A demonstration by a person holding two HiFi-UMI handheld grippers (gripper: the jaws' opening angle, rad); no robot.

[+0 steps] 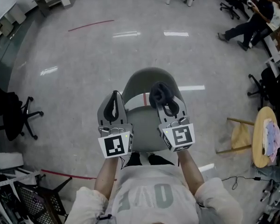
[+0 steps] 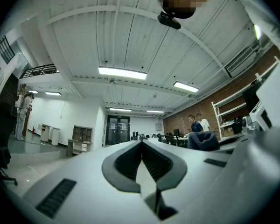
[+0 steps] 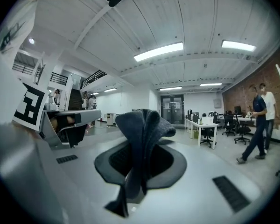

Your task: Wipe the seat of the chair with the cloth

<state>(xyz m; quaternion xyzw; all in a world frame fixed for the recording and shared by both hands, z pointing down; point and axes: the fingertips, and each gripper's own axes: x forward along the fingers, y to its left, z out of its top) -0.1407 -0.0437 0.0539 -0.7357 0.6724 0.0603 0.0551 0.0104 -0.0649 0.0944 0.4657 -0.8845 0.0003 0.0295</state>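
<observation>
The person stood over the chair (image 1: 148, 77), both grippers held out above it. The right gripper (image 1: 164, 104) (image 3: 141, 164) had its jaws clamped on the cloth (image 1: 159, 93) (image 3: 143, 127), a dark bunched piece that stood up past the tips, with one end hanging back between the jaws. The left gripper (image 1: 114, 96) (image 2: 141, 144) had its jaws pressed together at the tips with nothing between them. Both gripper views looked out at the ceiling and the far room rather than down. From the head view the cloth lay over the right part of the chair, above the seat (image 1: 144, 127); it seemed clear of it, though from straight above the gap could not be judged. An office chair (image 1: 16, 113) stood well apart on the floor (image 1: 84, 55) to the left, and a round stool (image 1: 260, 141) to the right. Two people (image 3: 260, 120) stood by the far desks.
</observation>
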